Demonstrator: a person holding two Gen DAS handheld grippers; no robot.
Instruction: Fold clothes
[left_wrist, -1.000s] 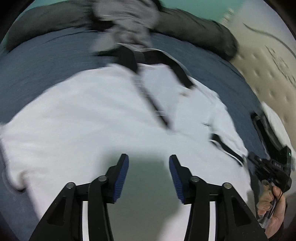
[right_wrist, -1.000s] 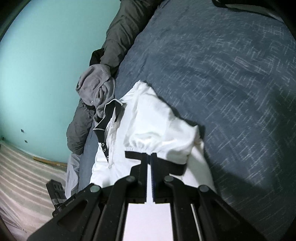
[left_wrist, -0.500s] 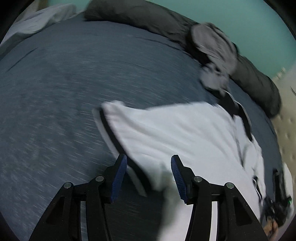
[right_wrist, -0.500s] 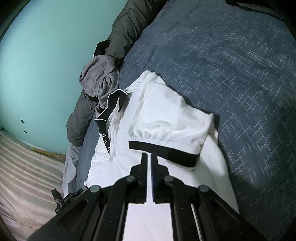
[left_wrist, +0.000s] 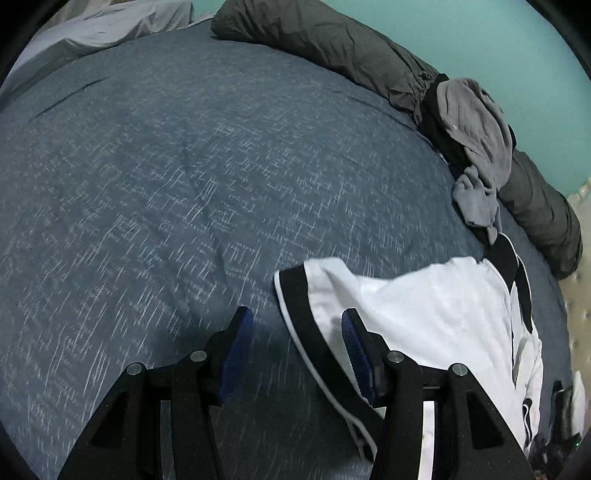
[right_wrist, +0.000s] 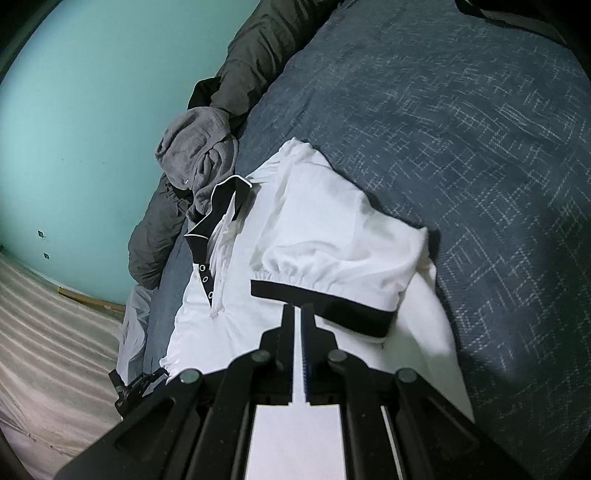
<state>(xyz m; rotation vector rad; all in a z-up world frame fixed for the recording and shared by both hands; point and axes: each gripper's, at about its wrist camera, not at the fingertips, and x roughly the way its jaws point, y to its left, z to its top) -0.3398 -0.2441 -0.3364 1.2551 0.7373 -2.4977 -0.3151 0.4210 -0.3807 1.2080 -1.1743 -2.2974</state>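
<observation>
A white polo shirt (left_wrist: 436, 314) with black collar and black sleeve cuffs lies on the dark blue bedspread (left_wrist: 166, 184). In the left wrist view its left sleeve cuff (left_wrist: 306, 325) lies between and just ahead of the blue pads of my open left gripper (left_wrist: 295, 332). In the right wrist view the shirt (right_wrist: 325, 221) has its other sleeve folded over the body. My right gripper (right_wrist: 302, 314) is shut on the black cuff (right_wrist: 332, 306) of that sleeve.
A crumpled grey garment (left_wrist: 476, 147) lies by the shirt collar against a long dark grey bolster (left_wrist: 332, 40) at the teal wall. It also shows in the right wrist view (right_wrist: 199, 155). A pale mattress edge (right_wrist: 48, 332) lies beyond the bed.
My left gripper has swung from over the shirt body out to the left sleeve cuff. My right gripper has carried its sleeve a little further across the shirt.
</observation>
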